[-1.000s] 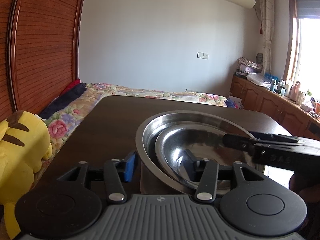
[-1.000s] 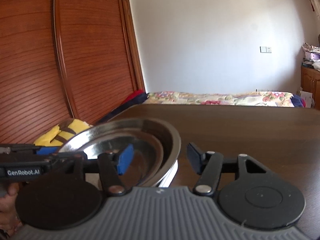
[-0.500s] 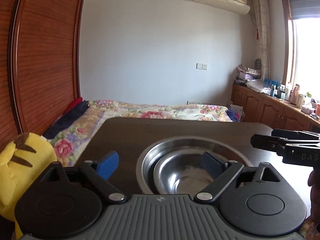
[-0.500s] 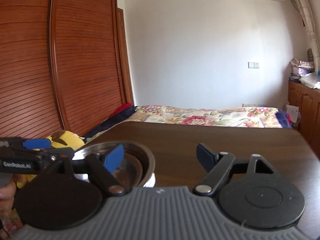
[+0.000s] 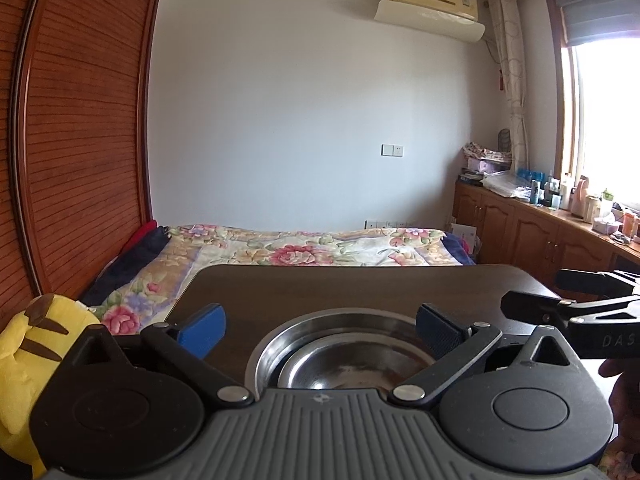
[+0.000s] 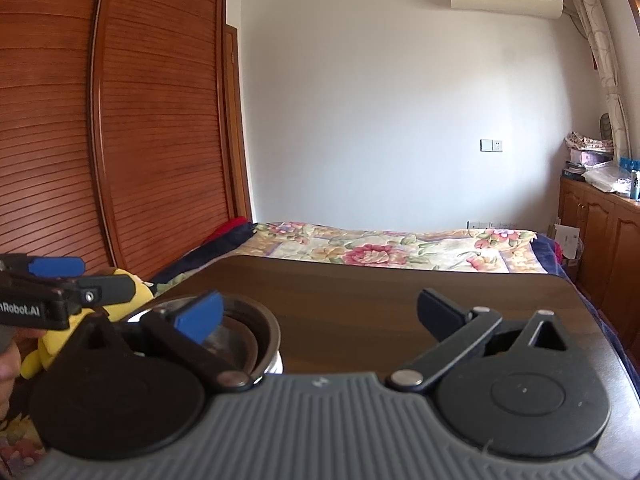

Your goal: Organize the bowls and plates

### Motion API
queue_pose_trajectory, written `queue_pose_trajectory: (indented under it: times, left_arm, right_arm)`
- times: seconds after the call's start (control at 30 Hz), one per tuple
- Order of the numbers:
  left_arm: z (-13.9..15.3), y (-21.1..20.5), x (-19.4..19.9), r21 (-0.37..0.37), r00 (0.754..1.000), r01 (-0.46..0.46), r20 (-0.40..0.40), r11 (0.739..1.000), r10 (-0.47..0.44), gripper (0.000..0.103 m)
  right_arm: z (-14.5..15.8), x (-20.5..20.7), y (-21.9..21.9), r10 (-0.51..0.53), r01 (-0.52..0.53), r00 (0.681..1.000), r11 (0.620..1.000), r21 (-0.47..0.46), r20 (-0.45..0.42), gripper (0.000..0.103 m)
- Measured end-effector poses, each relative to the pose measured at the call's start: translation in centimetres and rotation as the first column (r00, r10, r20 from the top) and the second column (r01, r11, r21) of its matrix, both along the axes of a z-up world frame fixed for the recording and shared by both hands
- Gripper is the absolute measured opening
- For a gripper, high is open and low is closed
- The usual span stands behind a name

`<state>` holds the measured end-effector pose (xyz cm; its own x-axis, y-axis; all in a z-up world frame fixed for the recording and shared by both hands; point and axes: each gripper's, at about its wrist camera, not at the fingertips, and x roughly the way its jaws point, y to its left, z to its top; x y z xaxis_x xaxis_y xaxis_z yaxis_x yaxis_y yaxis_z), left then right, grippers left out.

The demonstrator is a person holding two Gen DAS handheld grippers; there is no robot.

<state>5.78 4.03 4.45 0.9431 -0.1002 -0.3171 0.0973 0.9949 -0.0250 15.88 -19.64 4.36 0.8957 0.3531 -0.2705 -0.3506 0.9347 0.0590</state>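
Two steel bowls sit nested on the dark wooden table (image 5: 360,284): a large outer bowl (image 5: 280,336) with a smaller bowl (image 5: 344,368) inside it. My left gripper (image 5: 320,328) hovers above and just behind them, open, nothing between its blue pads. In the right wrist view the nested bowls (image 6: 260,332) lie at the lower left, and my right gripper (image 6: 320,312) stands open to their right, holding nothing. The left gripper (image 6: 80,280) shows at the left edge there; the right gripper (image 5: 568,300) shows at the right edge of the left wrist view.
A yellow plush toy (image 5: 24,356) lies off the table's left side. A bed with a floral cover (image 5: 312,248) stands beyond the far edge. Wooden cabinets (image 5: 540,236) with clutter run along the right wall, and a slatted wardrobe (image 6: 120,140) on the left.
My left gripper let go of the large bowl's rim, opened wide and drew back upward. The right gripper lifted out of the bowls and drew away to the right. Both bowls stayed put.
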Motion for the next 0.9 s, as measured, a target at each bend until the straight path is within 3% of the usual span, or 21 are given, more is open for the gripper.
queue_pose_trajectory:
  times: [0.17,0.5,0.9]
  left_arm:
    - [1.2,-1.0,0.0,0.028,0.999,-0.020,0.032,0.999,0.020,0.103]
    - [3.0,-2.6,-0.4,0.030,0.998,0.023,0.063,0.999,-0.025,0.103]
    - [1.6,-4.3,-2.7,0.039,0.998,0.004,0.057,0.999,-0.006,0.103]
  right_arm:
    - [0.7,-0.6,0.0,-0.038,0.038,0.999,0.999,-0.026,0.013,0.103]
    - [2.8,-1.9,-1.4,-0.140,0.143,0.988,0.989,-0.032,0.071,0.103]
    - [1.5,-4.6,-2.9,-0.216,0.217,0.972,0.976,0.001,0.094,0.103]
